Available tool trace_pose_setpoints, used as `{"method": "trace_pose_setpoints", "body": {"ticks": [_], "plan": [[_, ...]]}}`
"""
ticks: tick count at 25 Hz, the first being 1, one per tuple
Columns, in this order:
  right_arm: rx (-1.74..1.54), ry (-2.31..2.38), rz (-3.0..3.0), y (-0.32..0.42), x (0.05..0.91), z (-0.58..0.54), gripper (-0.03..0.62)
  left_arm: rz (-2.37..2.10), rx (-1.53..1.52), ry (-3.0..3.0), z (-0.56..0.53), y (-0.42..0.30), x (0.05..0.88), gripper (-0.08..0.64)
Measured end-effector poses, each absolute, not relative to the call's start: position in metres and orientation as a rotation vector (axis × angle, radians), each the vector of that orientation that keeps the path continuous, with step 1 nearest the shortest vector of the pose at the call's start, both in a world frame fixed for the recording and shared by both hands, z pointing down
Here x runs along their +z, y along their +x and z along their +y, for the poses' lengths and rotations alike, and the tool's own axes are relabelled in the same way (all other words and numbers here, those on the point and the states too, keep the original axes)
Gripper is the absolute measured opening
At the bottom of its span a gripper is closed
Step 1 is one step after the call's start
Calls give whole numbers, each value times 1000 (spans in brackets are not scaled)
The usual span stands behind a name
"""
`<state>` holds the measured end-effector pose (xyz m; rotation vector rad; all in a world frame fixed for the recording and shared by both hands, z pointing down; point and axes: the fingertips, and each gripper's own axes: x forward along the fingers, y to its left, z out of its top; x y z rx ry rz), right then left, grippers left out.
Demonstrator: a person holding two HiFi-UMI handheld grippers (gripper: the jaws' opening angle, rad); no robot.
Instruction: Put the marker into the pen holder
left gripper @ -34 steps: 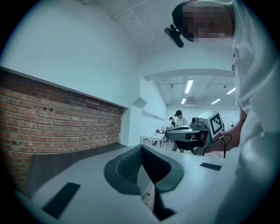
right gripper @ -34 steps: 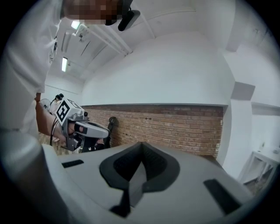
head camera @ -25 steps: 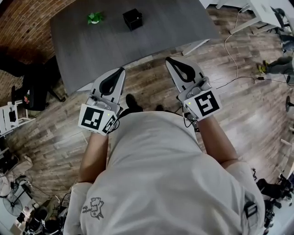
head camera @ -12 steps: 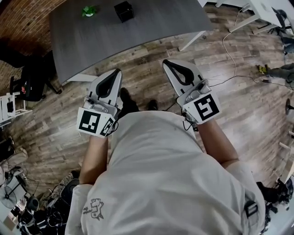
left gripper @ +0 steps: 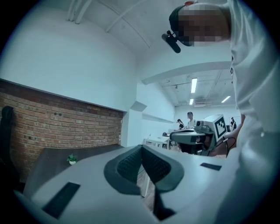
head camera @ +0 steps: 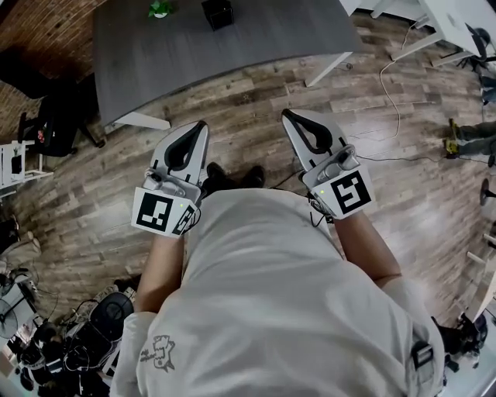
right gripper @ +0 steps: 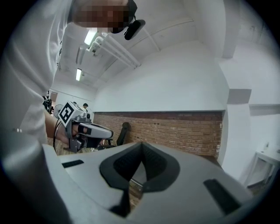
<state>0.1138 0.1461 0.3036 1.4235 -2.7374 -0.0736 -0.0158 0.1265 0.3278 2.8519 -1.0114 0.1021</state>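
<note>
**Pen holder [head camera: 218,12] on the far table, both claws pressed together**

Boxy and matte black, the pen holder stands at the far edge of the smooth dark-grey table [head camera: 256,46], near and to the right of a small leafy green plant [head camera: 160,8]. Whether the marker lies there cannot be told.

Both grippers hang near the person's body over the wood-plank floor [head camera: 403,178], well apart from the table. The left gripper [head camera: 201,124] has pale-grey tapered plastic jaws whose ribbed black pads meet with nothing between them. The right gripper [head camera: 287,113] is closed the same way, also empty.
</note>
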Motion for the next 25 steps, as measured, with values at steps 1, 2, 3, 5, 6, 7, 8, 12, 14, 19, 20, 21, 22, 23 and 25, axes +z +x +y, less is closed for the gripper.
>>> {"method": "trace_pose_setpoints", "body": {"ticks": [1,2,3,5,6,7,8,12,14,19,20,21,22,23,25], "plan": [[-76,1420,-2739,112,303,148,5,-1015,102,2850,128,-18,328,11],[-77,1416,-2740,111,303,149,5,-1020,102,2850,129,-19,328,11],[-77,1413,-2742,109,303,149,5,-1024,101,2850,129,-21,328,11],[-76,1409,-2746,105,302,150,5,-1030,97,2851,129,-25,326,11],[-79,1407,-2747,103,301,150,5,-1033,95,2852,129,-27,325,11],[-83,1405,-2747,102,300,149,5,-1036,92,2853,128,-29,324,11],[-85,1406,-2747,102,299,148,5,-1038,90,2853,128,-29,323,11],[-95,1417,-2750,104,295,146,5,-1039,82,2862,127,-28,319,11],[-105,1417,-2752,104,293,147,5,-1045,74,2865,127,-29,318,11],[-102,1413,-2748,108,295,150,5,-1041,74,2867,128,-25,318,11],[-101,1412,-2747,108,295,149,5,-1039,74,2868,128,-25,317,11],[-101,1411,-2747,108,296,149,5,-1039,73,2869,127,-25,317,11],[-102,1410,-2747,107,296,148,5,-1039,73,2870,127,-25,317,11],[-104,1409,-2748,107,296,148,5,-1039,72,2870,127,-25,317,11],[-106,1408,-2749,108,298,148,5,-1039,71,2871,126,-24,318,11]]}}
